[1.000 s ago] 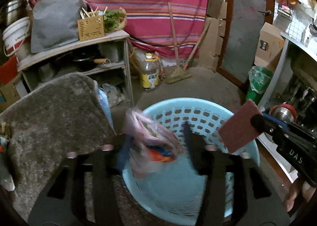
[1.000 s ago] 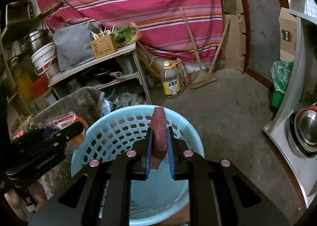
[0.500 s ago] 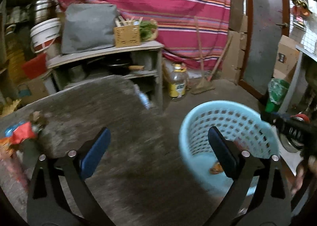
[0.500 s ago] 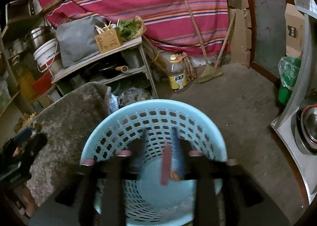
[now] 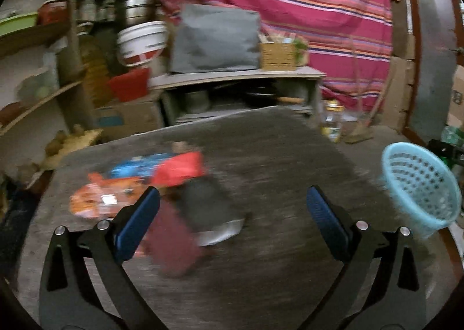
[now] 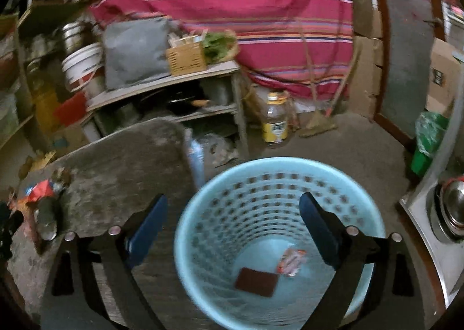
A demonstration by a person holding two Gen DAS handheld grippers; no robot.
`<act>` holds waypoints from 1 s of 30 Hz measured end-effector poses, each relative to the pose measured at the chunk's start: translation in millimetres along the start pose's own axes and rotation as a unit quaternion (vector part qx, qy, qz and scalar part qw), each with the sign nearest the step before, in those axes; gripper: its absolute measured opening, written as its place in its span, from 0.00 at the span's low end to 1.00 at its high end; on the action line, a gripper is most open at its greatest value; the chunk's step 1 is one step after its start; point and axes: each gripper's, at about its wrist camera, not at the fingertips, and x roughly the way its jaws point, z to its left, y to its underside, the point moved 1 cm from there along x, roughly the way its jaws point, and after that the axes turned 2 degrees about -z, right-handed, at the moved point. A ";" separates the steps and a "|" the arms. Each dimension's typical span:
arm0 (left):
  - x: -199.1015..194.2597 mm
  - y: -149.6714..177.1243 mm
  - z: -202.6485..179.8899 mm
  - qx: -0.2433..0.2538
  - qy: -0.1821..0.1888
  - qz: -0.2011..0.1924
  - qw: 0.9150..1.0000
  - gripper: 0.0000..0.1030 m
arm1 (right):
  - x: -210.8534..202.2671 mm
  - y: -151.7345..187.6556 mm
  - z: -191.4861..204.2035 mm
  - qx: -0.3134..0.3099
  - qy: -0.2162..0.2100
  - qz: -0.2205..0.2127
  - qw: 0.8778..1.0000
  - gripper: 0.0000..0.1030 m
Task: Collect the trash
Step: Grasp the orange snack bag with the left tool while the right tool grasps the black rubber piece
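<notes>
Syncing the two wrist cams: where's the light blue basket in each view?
Left wrist: light blue basket at the far right edge, beside the grey mat, seen from the side.
Right wrist: same basket at bottom centre, seen from above, between the open fingers; a dark red pad and a wrapper lie inside.
Shared landmark: the wicker box on the shelf.

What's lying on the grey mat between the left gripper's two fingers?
In the left wrist view, a dark red pad and a blurred dark packet lie there, toward the left finger.
</notes>
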 end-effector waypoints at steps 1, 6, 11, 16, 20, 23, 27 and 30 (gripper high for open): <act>1.6 2.3 13.7 0.001 -0.012 0.003 1.000 0.95 | 3.4 0.8 14.3 -0.008 -0.005 0.003 1.000 0.88; 7.6 9.2 72.7 -0.029 -0.058 0.007 0.998 0.95 | 16.0 5.7 63.8 -0.018 -0.027 0.013 0.999 0.94; 20.4 15.6 104.2 -0.039 -0.088 0.008 0.995 0.95 | 27.9 10.7 108.7 -0.029 -0.026 0.015 0.999 0.96; 47.7 21.8 118.4 -0.043 -0.095 0.032 0.994 0.94 | 41.3 10.9 135.1 -0.042 0.023 0.022 0.999 0.96; 59.2 20.6 120.1 -0.049 -0.070 0.043 0.995 0.75 | 41.8 10.1 149.5 -0.054 0.001 0.020 0.998 0.96; 66.2 22.2 121.0 -0.053 -0.057 0.052 0.996 0.64 | 39.9 11.5 156.2 -0.042 -0.014 0.014 0.999 0.96; 67.4 26.4 122.5 -0.046 -0.054 0.052 0.996 0.54 | 44.6 15.6 174.0 -0.045 -0.048 0.029 0.997 0.96; 60.9 28.5 126.7 -0.042 -0.056 0.051 0.996 0.49 | 42.8 19.0 189.4 -0.059 -0.061 0.025 0.996 0.96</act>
